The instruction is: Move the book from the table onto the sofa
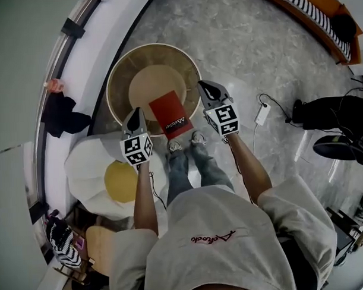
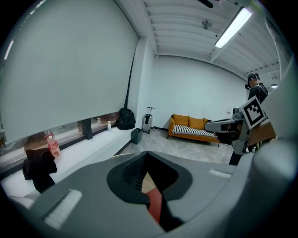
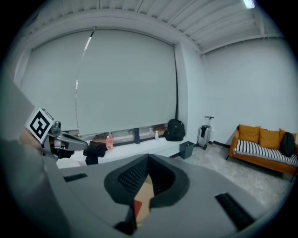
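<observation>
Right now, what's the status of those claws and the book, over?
Left claw and right claw both shut, empty, flanking the book. Book flat on round table, not lifted. Nothing blocking it; sofa across the room.

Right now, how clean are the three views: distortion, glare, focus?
Head view: heavy fisheye bend, dark corners, even light, red book sharp. Left gripper view: ceiling light strip blown out, close foreground soft. Right gripper view: round black vignette, flat light on the blind, sofa skewed near the edge.
</observation>
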`<state>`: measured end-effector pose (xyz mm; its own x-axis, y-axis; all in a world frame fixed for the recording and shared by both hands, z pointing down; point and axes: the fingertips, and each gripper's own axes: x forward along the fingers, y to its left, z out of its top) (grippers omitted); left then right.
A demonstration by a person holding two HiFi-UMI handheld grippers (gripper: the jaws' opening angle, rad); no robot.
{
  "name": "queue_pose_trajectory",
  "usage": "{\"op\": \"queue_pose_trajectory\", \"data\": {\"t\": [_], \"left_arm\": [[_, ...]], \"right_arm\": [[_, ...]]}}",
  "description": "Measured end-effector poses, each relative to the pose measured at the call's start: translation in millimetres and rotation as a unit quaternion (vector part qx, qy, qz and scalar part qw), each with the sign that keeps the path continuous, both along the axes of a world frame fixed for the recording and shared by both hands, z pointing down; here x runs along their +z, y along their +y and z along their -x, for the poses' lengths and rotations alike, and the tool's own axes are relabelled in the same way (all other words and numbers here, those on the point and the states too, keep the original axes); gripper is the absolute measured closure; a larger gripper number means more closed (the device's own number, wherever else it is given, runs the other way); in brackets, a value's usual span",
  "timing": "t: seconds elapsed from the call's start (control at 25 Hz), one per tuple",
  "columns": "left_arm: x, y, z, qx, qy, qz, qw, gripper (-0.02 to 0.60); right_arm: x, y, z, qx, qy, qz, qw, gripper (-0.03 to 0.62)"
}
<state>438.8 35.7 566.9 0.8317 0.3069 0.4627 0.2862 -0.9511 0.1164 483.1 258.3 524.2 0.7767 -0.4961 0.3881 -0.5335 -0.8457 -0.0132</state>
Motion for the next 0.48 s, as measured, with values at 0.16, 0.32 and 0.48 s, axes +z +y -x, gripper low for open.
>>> {"op": "queue_pose_trajectory", "data": {"t": [0.16, 0.32, 0.48], "left_arm": [[37.0, -1.4, 15.1, -0.006, -0.028, 0.004, 0.9996, 0.572], [68.6, -1.8, 28.9, -0.014, -0.052, 0.01, 0.9985, 0.572], [101.4, 0.0, 45.6, -0.021, -0.073, 0.018, 0.9969, 0.572]], "right_arm": [[40.2, 1.5, 11.4, -0.002, -0.03, 0.007, 1.0, 0.585], [75.6, 0.0, 22.7, -0.003, -0.058, 0.007, 0.998, 0.585], [112.5, -3.0, 38.0, -0.006, -0.085, 0.007, 0.996, 0.585]]}}
